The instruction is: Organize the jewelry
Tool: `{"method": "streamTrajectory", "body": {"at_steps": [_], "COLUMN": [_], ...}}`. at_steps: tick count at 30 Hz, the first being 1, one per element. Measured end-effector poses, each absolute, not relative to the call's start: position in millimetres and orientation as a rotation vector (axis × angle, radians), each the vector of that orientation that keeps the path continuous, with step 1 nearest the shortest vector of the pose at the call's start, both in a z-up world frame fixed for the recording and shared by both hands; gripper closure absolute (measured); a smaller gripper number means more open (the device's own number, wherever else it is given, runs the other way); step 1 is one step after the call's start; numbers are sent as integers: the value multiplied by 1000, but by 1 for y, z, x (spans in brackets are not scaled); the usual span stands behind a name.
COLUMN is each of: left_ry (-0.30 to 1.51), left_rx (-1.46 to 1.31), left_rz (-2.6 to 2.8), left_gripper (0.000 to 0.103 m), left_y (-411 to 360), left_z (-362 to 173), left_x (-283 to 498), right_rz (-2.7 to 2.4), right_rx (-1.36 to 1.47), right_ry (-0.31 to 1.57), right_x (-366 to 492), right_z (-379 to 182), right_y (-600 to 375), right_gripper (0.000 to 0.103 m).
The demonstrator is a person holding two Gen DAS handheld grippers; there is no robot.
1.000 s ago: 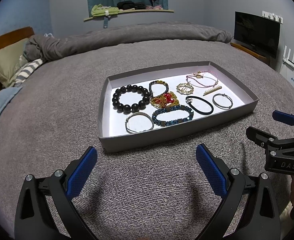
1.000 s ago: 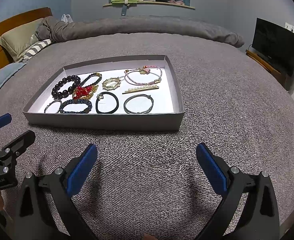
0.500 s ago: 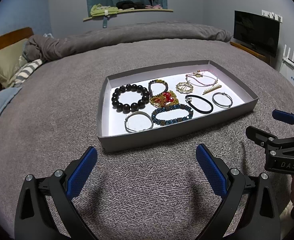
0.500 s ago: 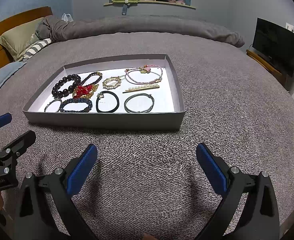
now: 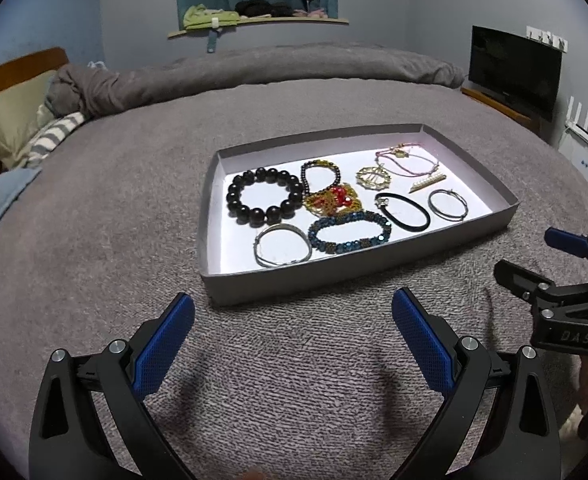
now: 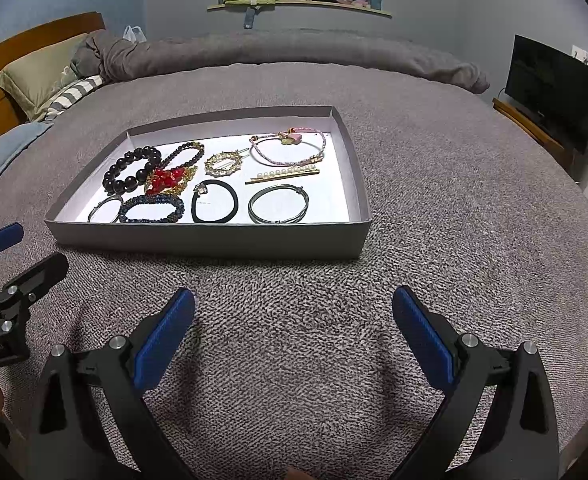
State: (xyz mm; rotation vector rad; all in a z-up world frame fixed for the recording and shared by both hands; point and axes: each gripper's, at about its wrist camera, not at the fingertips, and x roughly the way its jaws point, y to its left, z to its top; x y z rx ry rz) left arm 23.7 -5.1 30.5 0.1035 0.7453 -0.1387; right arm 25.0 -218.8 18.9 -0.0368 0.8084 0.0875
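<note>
One shallow grey tray [image 5: 374, 264] with a white floor rests on the grey bed cover [image 5: 114, 240], ahead of both grippers. The tray contains ten jewelry pieces, all lying flat. Count by type: one large black bead bracelet [image 5: 265, 196] at the tray's left end; one smaller dark bead bracelet [image 5: 320, 172] just beside it; one red-and-gold piece [image 5: 334, 199] touching both bead bracelets; one blue bead bracelet [image 5: 349, 232] near the front wall; two silver bangles, one [image 5: 282, 245] at front left and one [image 5: 448, 205] at front right; one black hair tie [image 5: 403, 211] between the blue bracelet and the right bangle; one round gold brooch [image 5: 373, 178]; one pink cord bracelet [image 6: 288, 145] near the back wall; one gold pearl hair clip [image 6: 282, 175] in front of that cord bracelet. The left gripper [image 5: 293, 332] is positioned over the bed cover short of the tray's front wall; its blue-padded fingers [image 5: 162, 348] are spread wide and hold nothing. The right gripper [image 6: 293, 332] is likewise short of the tray, with fingers [image 6: 422, 344] spread wide, empty, and not in contact with the tray. Each gripper is visible at the edge of the other's view.
</note>
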Motion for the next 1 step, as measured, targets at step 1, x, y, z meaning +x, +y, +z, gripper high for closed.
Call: {"method": "streamTrajectory", "body": {"at_steps": [1], "left_ry": [735], "left_rx": [116], "left_rz": [-133], "left_gripper": [3], "left_y": [-5], "left_z": [32], "left_x": [22], "right_rz": [87], "right_rx": [-36], "right_ry": [810], "right_x": [25], "right_z": [19], "right_y": [-219], "right_gripper": [5]}}
